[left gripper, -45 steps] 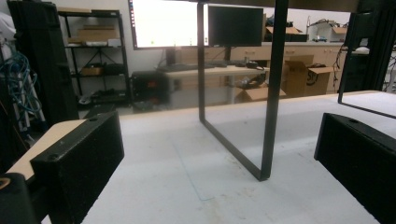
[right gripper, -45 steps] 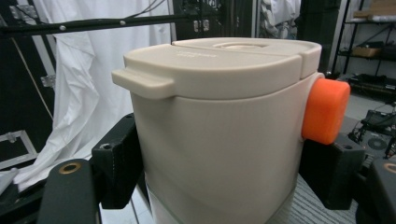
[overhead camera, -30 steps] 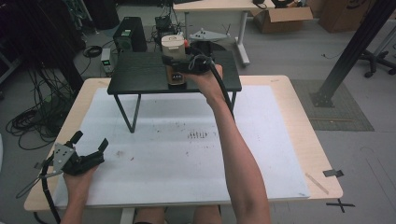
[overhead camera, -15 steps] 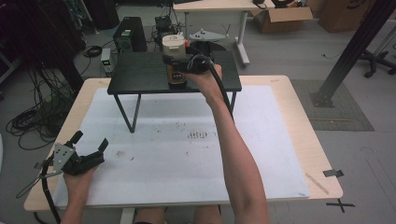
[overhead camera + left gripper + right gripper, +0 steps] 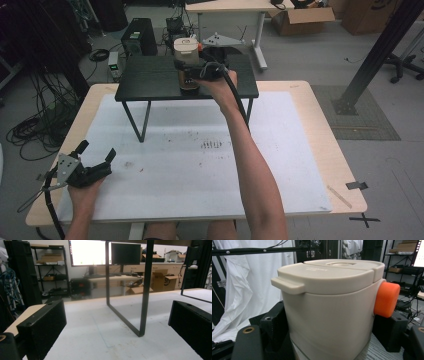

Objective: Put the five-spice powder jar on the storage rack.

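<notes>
A beige canister with a flat lid and an orange knob on its side stands upright on a small black stand at the far middle of the table. My right gripper is shut on it, one black jaw pressed against each side of its body. My left gripper rests low near the table's front left corner. It is open, with nothing between its jaws, and faces the stand's leg.
A white mat covers most of the wooden table. The black stand rises on thin metal legs over its far part. Desks, cardboard boxes, cables and a dark metal post surround the table on the floor.
</notes>
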`<state>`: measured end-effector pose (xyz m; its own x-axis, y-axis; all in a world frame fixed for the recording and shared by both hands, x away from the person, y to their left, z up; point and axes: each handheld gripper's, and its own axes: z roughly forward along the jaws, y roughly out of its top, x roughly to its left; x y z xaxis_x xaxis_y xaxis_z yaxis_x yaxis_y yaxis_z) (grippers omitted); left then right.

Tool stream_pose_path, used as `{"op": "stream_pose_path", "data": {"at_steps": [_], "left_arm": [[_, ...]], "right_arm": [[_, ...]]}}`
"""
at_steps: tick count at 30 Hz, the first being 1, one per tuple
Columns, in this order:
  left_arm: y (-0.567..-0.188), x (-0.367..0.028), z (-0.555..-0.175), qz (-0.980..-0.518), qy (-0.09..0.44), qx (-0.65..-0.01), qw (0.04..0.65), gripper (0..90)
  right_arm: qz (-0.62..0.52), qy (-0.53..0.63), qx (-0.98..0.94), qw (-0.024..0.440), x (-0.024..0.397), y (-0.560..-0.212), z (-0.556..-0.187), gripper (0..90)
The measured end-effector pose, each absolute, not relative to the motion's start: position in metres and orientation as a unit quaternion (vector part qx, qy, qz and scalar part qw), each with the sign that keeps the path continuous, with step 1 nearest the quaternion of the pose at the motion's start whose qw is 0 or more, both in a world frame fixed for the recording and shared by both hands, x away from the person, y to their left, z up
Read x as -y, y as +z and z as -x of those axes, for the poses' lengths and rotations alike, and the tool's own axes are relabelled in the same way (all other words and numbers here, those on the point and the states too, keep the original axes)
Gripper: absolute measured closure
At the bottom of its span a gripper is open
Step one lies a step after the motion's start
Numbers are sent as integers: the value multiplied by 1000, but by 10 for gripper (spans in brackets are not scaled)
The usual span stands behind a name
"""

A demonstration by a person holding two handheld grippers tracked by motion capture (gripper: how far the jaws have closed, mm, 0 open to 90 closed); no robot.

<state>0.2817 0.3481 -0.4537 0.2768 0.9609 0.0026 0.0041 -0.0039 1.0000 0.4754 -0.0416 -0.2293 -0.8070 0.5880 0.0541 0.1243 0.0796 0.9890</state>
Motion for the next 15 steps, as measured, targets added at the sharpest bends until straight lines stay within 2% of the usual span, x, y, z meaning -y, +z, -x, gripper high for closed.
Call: {"op": "stream_pose_path", "data": {"at_steps": [8, 15], "left_arm": [[-454, -348, -281, -566, 426, -425, 563, 20], [-454, -348, -282, -567, 425, -426, 563, 20]], "right_arm": [[-250, 627, -716, 179, 42, -228, -476, 219], [-262, 615, -721, 182, 43, -230, -476, 96]]}}
